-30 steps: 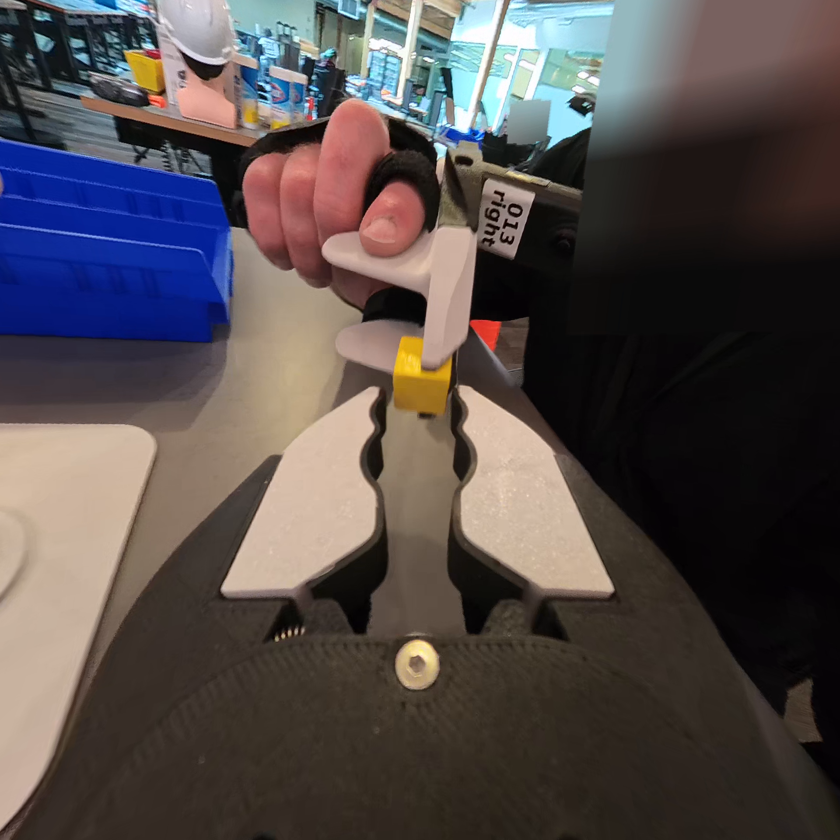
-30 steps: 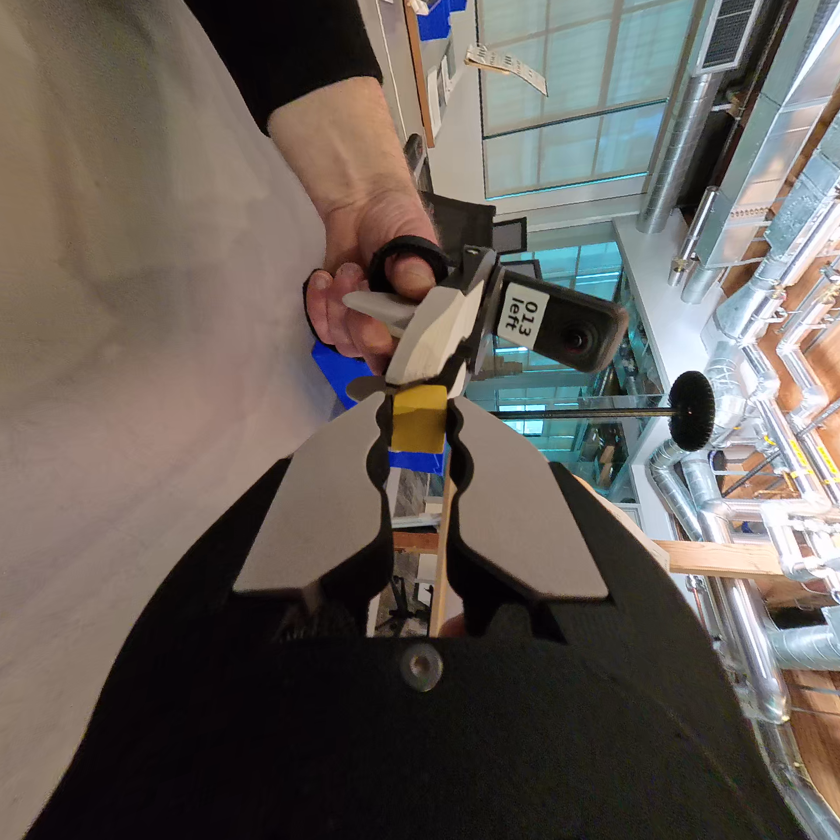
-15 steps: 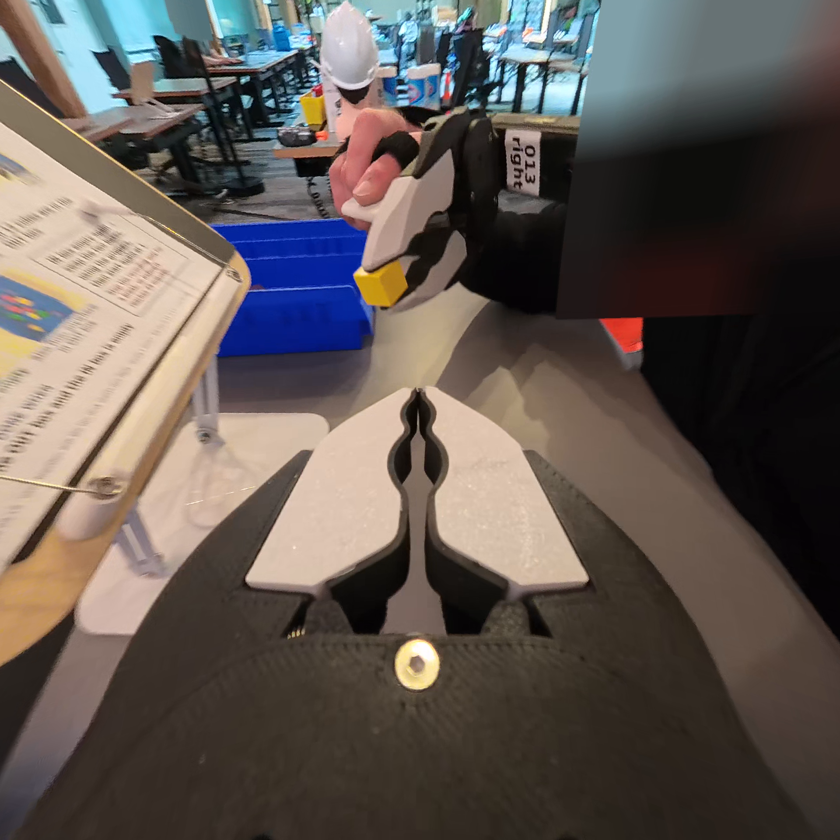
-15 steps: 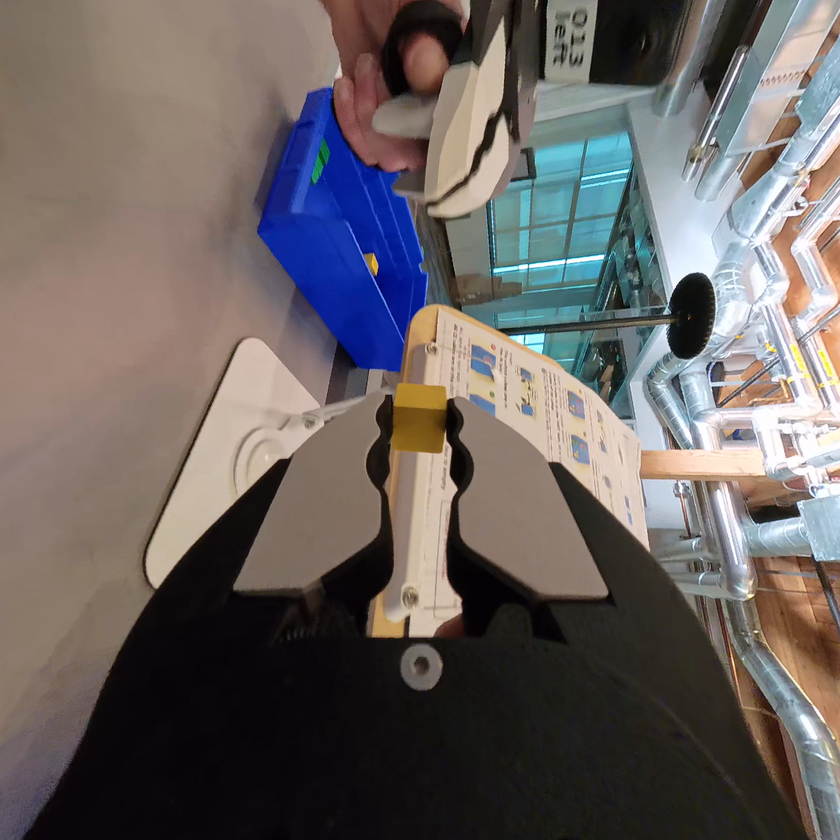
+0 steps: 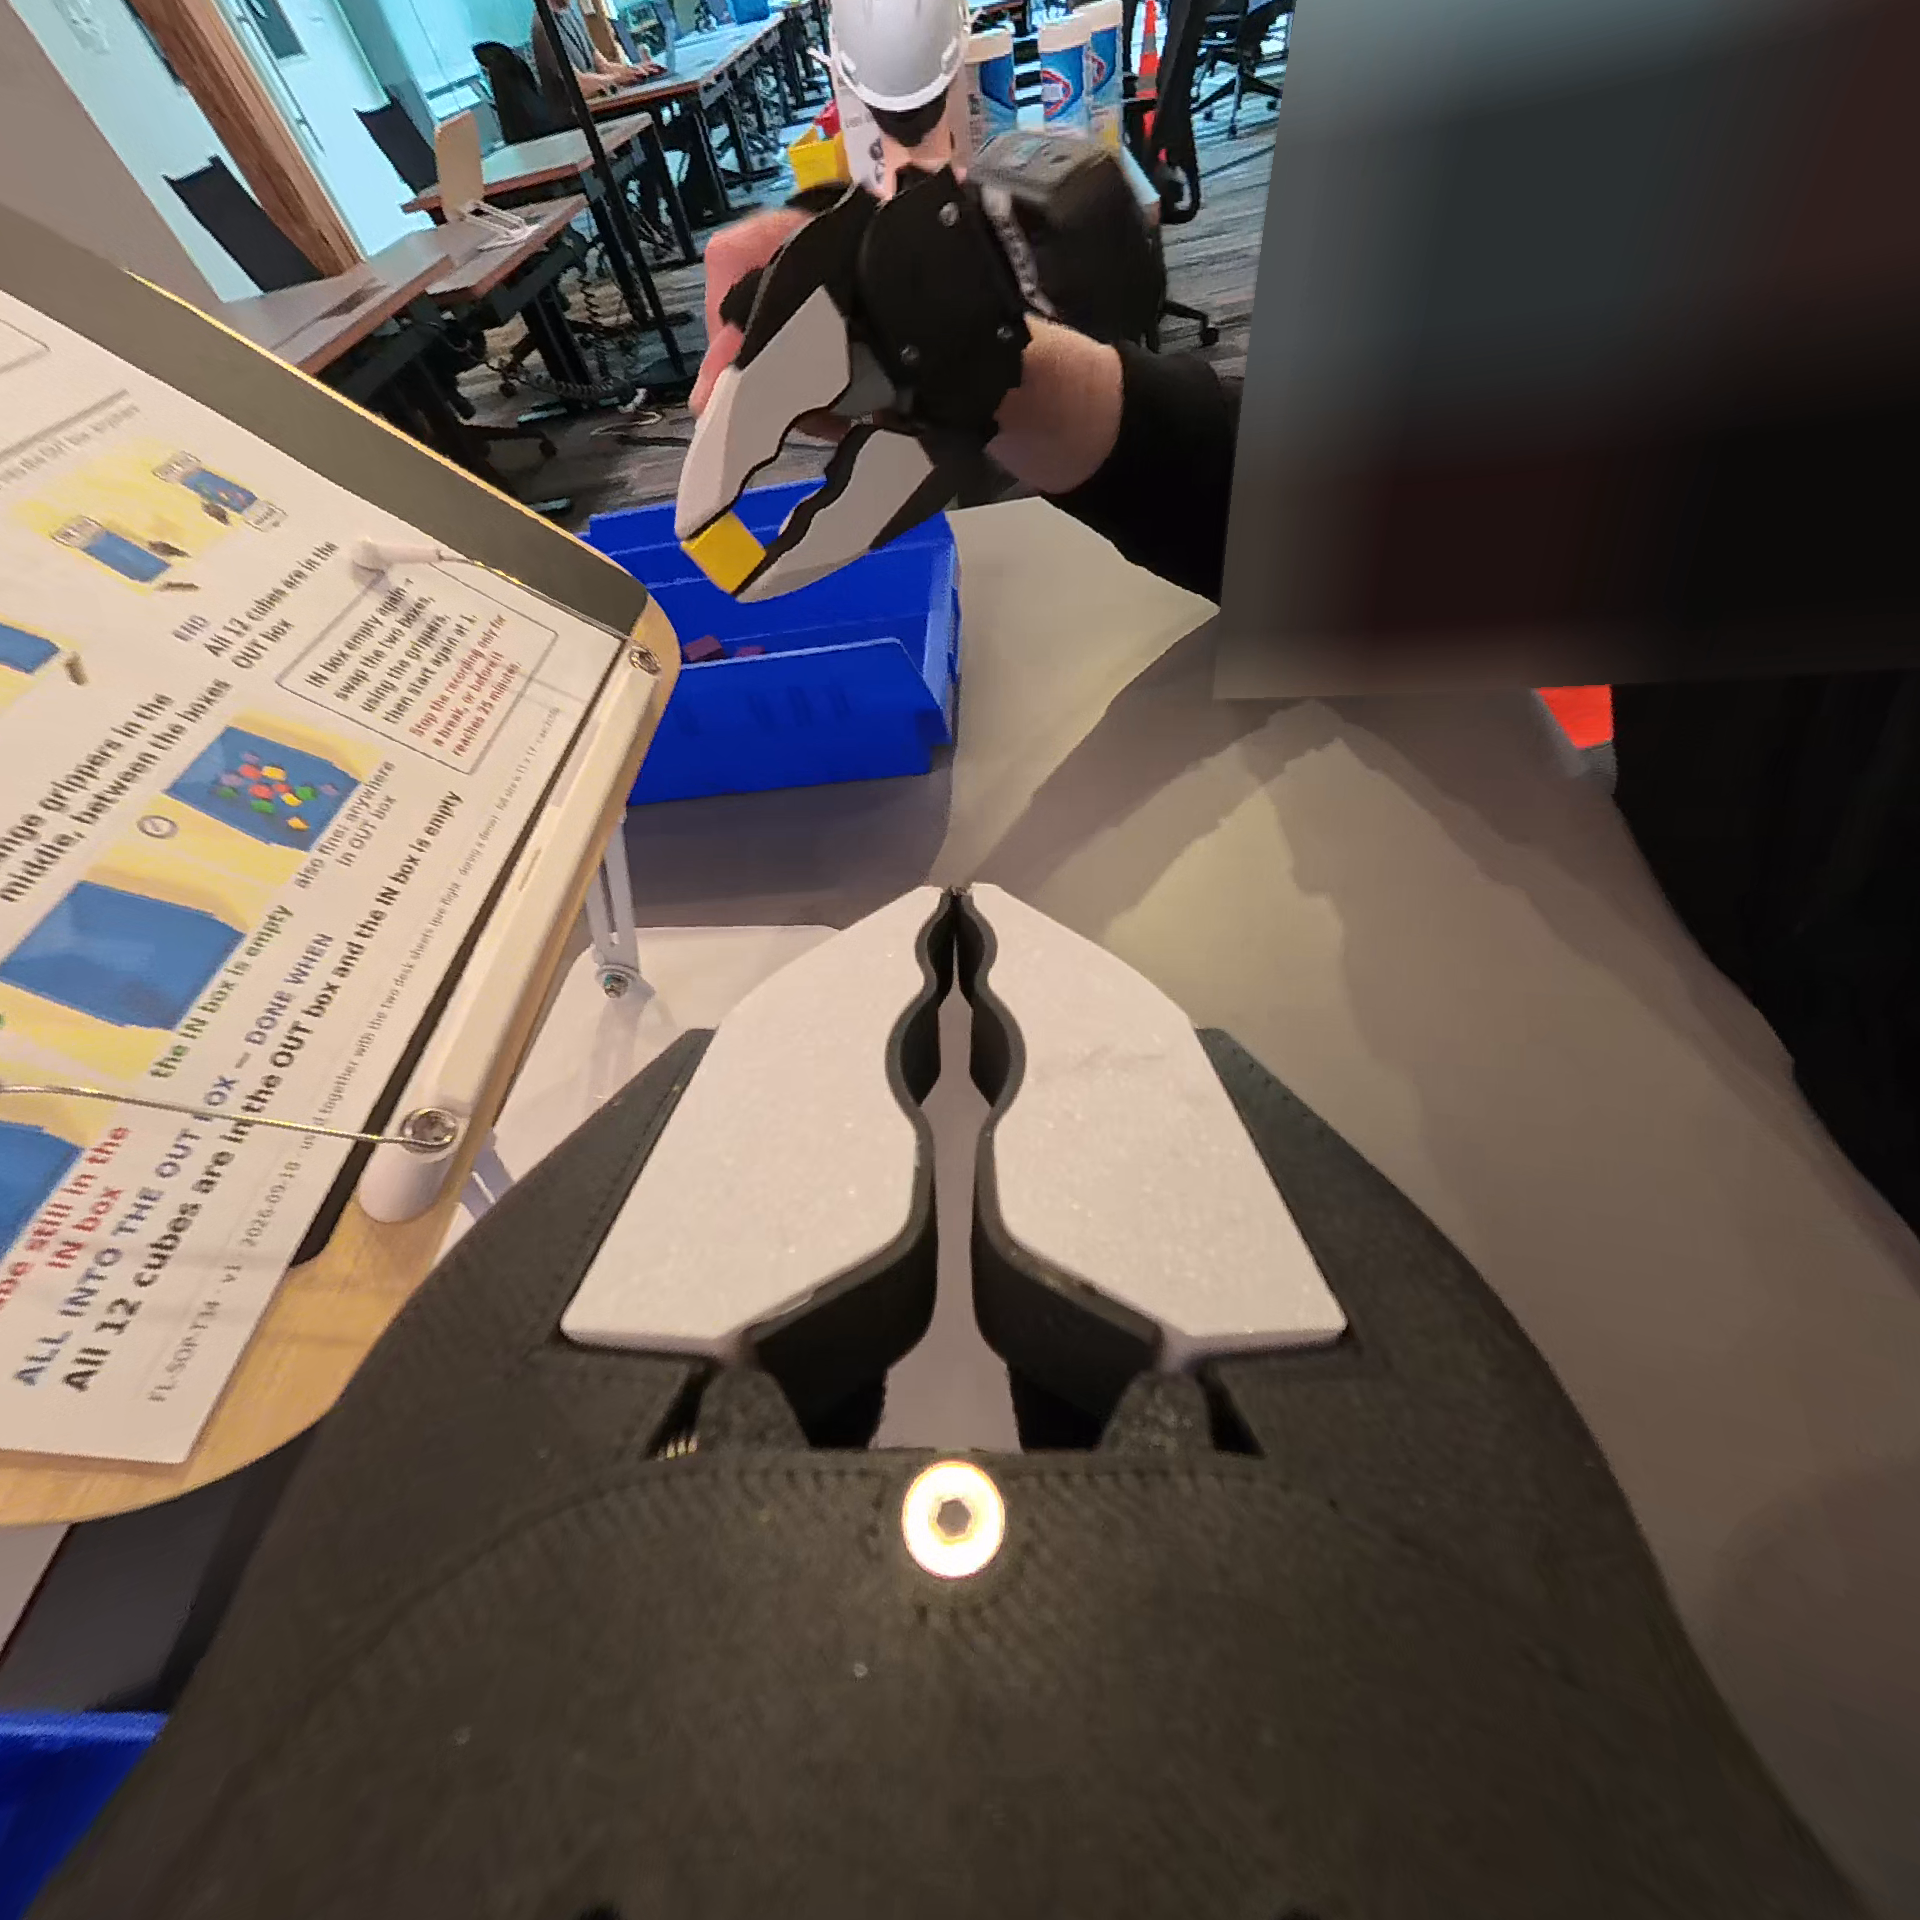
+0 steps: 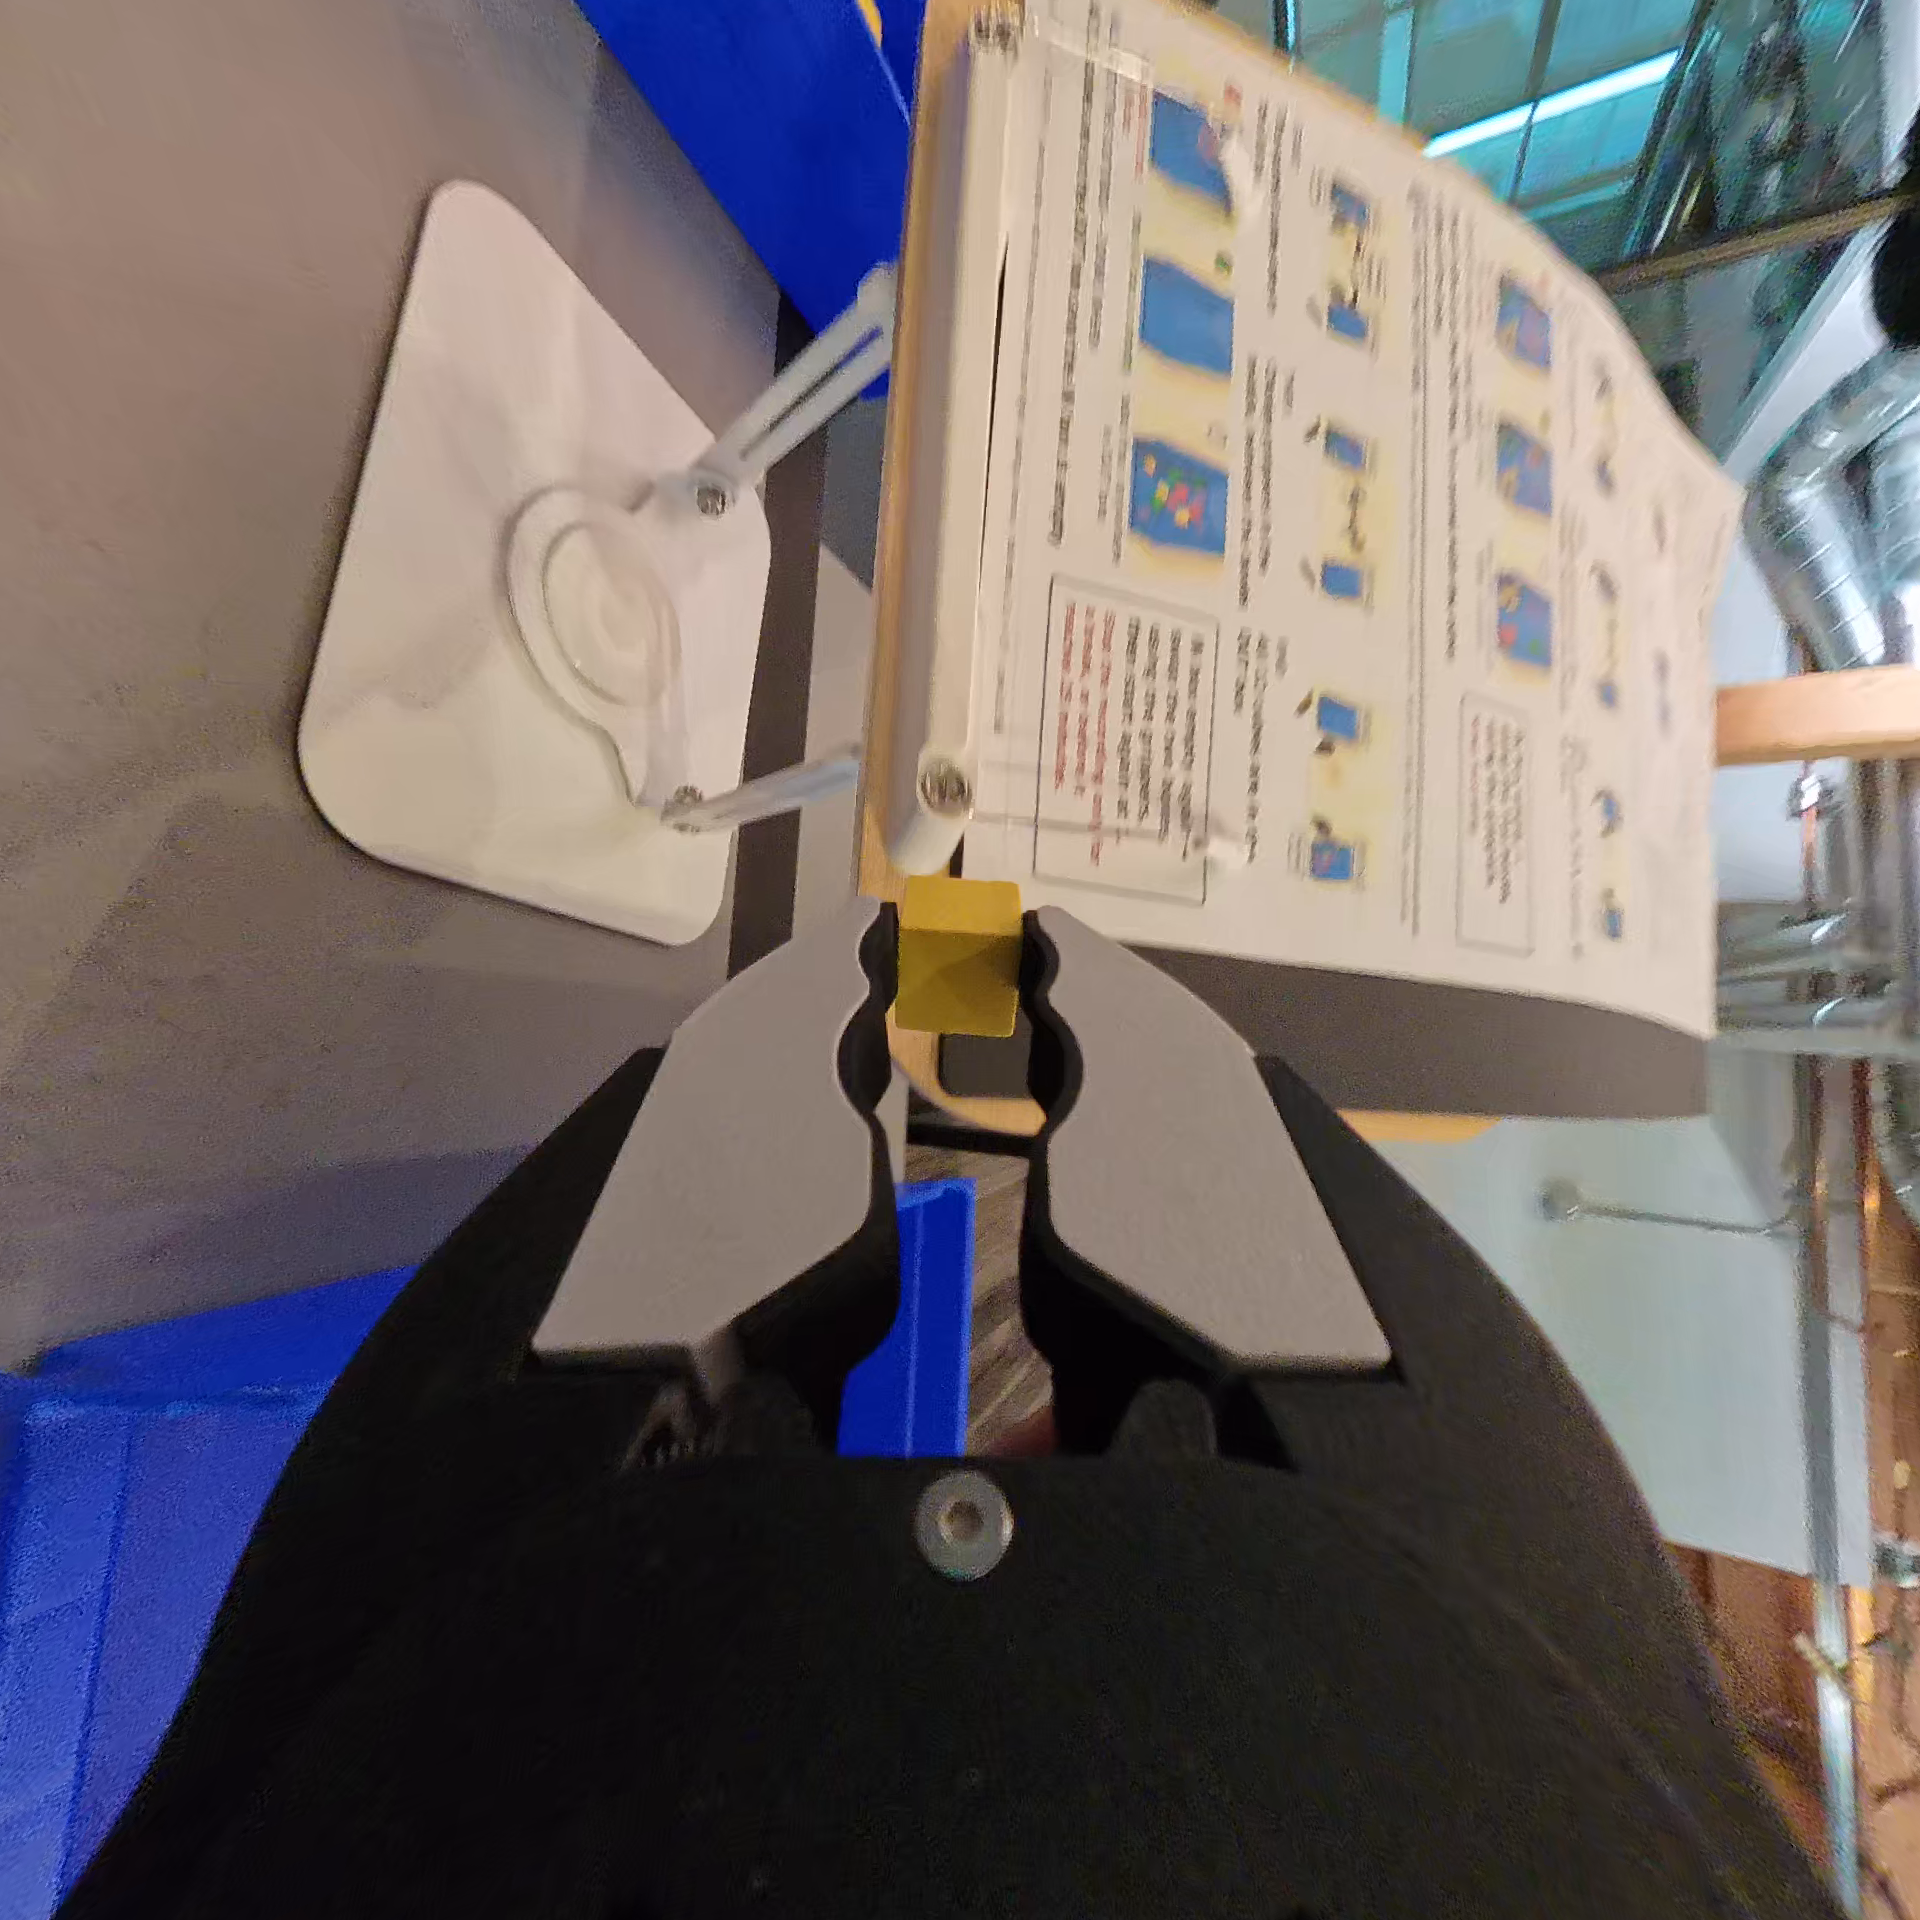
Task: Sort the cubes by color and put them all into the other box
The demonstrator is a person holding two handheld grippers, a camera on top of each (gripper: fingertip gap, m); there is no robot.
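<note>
Bright even indoor light, soft shadows on the grey table (image 5: 1195,831), motion blur across the instruction sheet (image 6: 1299,520) upper right, wide-angle bending at frame edges.

The cube (image 6: 956,961) is yellow; the box (image 5: 831,665) is blue; the gripper (image 5: 954,896) has grey fingers (image 5: 790,1132) on black; the table (image 5: 1351,987) is grey.
</note>
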